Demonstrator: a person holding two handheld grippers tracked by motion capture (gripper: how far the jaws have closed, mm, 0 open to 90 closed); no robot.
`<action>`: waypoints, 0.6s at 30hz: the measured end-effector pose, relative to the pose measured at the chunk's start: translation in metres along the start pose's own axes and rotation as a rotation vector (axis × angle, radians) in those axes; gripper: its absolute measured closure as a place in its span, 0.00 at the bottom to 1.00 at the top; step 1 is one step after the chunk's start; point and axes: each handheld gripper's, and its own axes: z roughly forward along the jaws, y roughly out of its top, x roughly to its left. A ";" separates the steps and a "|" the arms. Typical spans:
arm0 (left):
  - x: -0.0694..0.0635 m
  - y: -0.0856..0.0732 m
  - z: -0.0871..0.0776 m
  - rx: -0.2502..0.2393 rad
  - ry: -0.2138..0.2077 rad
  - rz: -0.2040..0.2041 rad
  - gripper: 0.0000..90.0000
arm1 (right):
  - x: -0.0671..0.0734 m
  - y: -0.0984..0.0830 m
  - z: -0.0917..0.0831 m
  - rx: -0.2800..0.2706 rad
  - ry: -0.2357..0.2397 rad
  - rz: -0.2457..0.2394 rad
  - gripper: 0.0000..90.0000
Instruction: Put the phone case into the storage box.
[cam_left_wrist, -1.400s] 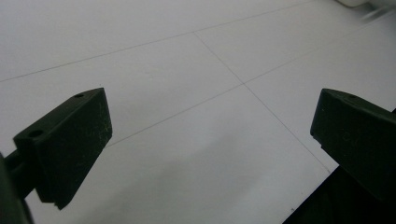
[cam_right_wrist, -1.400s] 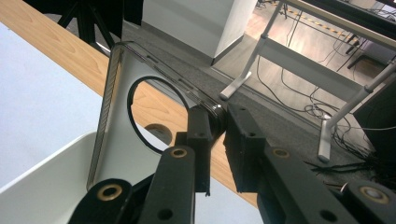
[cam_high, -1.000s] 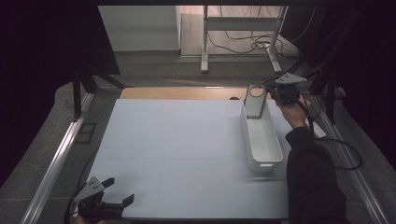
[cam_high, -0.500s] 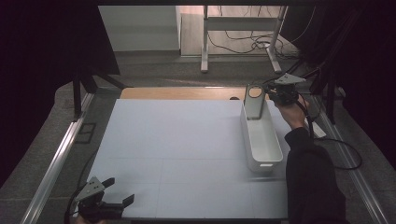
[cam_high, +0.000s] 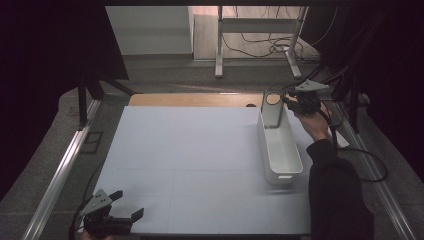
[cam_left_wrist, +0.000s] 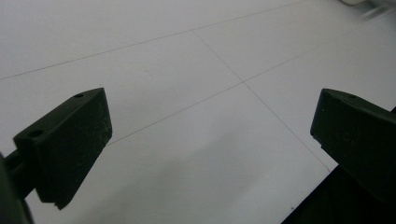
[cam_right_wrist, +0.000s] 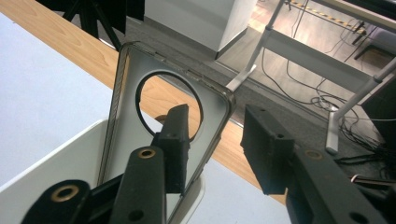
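A translucent grey phone case (cam_high: 272, 107) with a round cut-out stands upright, leaning in the far end of a long white bin (cam_high: 300, 162). My right gripper (cam_high: 289, 102) is at the case's right side. In the right gripper view the case (cam_right_wrist: 126, 130) rises from the bin (cam_right_wrist: 56, 158), and my right gripper (cam_right_wrist: 212, 121) is open, its jaws on either side of the case's right edge with a gap showing. My left gripper (cam_high: 128, 203) hovers open near the table's front left corner. In its own view my left gripper (cam_left_wrist: 210, 121) has nothing between the jaws.
A white sheet (cam_high: 190, 150) with faint grid lines covers the table, and a strip of bare wood (cam_high: 200, 100) shows along its far edge. Beyond that are a dark floor, white table legs (cam_high: 219, 45) and loose cables (cam_high: 260, 45). Metal rails (cam_high: 60, 170) run along both sides.
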 end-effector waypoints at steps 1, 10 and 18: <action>0.000 0.000 0.000 0.000 0.000 0.000 0.00 | 0.000 -0.001 -0.001 -0.002 0.003 0.006 0.66; 0.000 0.000 0.000 0.001 0.001 -0.003 0.00 | 0.000 -0.004 -0.014 0.003 0.049 0.078 0.56; 0.000 0.000 0.000 0.001 0.000 -0.005 0.00 | 0.008 -0.004 -0.021 0.024 0.092 0.126 0.51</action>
